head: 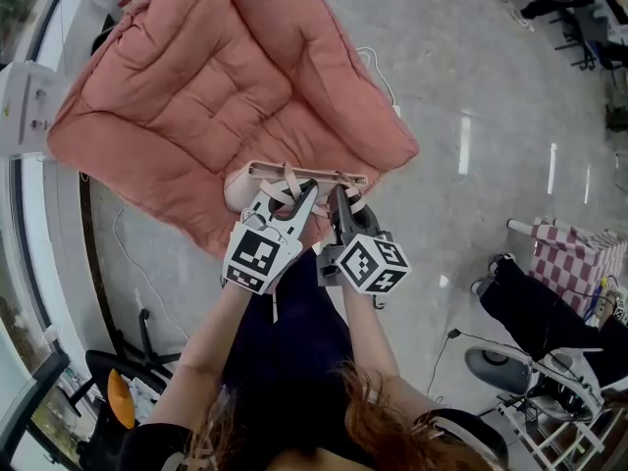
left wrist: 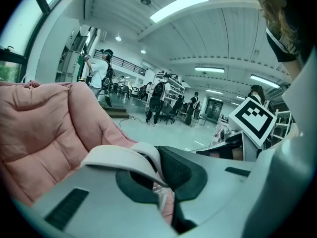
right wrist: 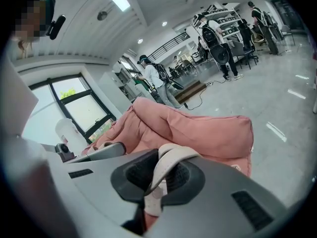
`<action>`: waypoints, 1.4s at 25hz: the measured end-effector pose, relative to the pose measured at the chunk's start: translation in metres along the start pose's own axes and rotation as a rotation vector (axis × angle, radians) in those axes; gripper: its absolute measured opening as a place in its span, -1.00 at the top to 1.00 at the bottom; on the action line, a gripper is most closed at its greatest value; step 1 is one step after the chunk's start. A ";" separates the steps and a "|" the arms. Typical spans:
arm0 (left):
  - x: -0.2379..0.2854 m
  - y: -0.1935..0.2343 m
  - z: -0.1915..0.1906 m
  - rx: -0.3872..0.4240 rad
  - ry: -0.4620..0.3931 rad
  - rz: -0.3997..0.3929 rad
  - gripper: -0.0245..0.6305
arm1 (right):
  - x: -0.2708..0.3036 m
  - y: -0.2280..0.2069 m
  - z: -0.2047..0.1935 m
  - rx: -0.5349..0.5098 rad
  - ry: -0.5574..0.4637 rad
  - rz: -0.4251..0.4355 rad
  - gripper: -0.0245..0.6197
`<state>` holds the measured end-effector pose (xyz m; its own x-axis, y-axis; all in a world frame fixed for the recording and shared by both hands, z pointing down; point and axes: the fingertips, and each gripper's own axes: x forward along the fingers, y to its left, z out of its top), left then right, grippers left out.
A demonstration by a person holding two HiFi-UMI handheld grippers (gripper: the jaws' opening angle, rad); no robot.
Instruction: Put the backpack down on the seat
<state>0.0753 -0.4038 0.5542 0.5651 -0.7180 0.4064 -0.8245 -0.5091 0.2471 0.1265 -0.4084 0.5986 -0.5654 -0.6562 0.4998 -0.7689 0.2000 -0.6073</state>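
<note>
Head view: backpack (head: 241, 186) held by left hand-held gripper (head: 295, 197), right hand-held gripper (head: 340, 200).

Place: large open-plan lab or workshop hall
Floor (head: 491, 96): polished grey, mirroring the lamps
Ceiling: white, with long strip lights (left wrist: 184, 6)
Fittings: shelving racks (left wrist: 167, 81), wheeled office chair (head: 98, 366)
Windows (right wrist: 79, 108): tall, dark-framed
People (right wrist: 148, 78): several standing about, gear on their backs

Beyond the left claw (head: 302, 192) and right claw (head: 339, 202), the quilted seat (head: 196, 96) is salmon pink. The backpack (head: 240, 186) is cream. The cubes (head: 260, 253) carry black-and-white squares. Right of the claws, a cloth (head: 574, 258) is red-and-white checked.
</note>
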 end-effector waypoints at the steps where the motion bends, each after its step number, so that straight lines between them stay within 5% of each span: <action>1: 0.002 0.003 -0.002 0.001 0.003 0.002 0.87 | 0.003 -0.001 -0.001 -0.005 0.001 0.000 0.79; 10: 0.023 0.032 -0.019 0.060 0.054 0.058 0.87 | 0.037 -0.009 -0.001 -0.038 0.005 -0.004 0.79; 27: 0.068 0.104 -0.058 0.015 0.108 0.148 0.87 | 0.113 -0.026 -0.020 -0.158 0.077 -0.034 0.79; 32: 0.074 0.120 -0.086 -0.110 0.167 0.155 0.87 | 0.125 -0.036 -0.039 -0.163 0.140 -0.060 0.79; 35: 0.076 0.122 -0.102 -0.203 0.205 0.164 0.87 | 0.125 -0.046 -0.054 -0.076 0.175 -0.068 0.79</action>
<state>0.0146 -0.4718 0.7053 0.4234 -0.6615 0.6190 -0.9048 -0.2746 0.3255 0.0749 -0.4603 0.7230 -0.5497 -0.5352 0.6414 -0.8235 0.2179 -0.5238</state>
